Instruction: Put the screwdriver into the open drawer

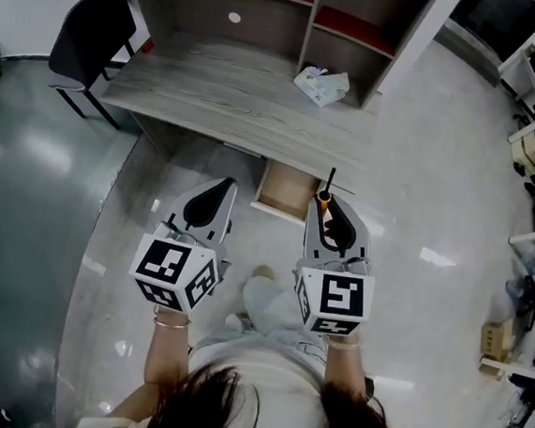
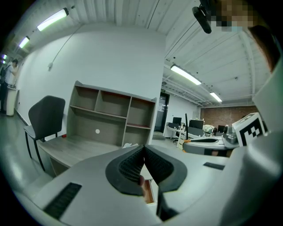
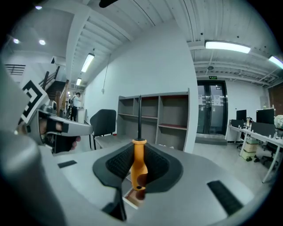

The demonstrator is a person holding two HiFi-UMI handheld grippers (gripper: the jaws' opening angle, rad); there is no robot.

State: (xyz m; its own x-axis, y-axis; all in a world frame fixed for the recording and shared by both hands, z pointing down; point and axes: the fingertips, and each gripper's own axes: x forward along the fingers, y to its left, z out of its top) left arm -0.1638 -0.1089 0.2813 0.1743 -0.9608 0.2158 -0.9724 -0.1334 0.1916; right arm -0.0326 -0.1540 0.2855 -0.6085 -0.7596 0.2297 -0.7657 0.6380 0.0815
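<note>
Orange plastic marks the handle of the screwdriver (image 3: 138,167), which is clamped between the jaws of the right gripper (image 3: 139,148). The pads are shut on its sides just behind the collar, so the dark shaft runs out ahead of the jaws and the butt end hangs behind them. Held by the handle like this, the tool looks steady and could be lowered without a regrip. The open drawer (image 1: 285,191) lies just ahead of and below those jaws, under the edge of the wooden tabletop (image 1: 213,95), drawn out far enough that something can go in from above. My guess is that the carry is nearly done: what is left is to bring the jaws over the drawer, tip the shaft down and let go. The left gripper (image 2: 143,152) has its jaws pressed together on nothing and is held level beside the right one, apparently idle because the drawer needs no further opening. A chair (image 1: 90,24) stands well off to the left of both.
</note>
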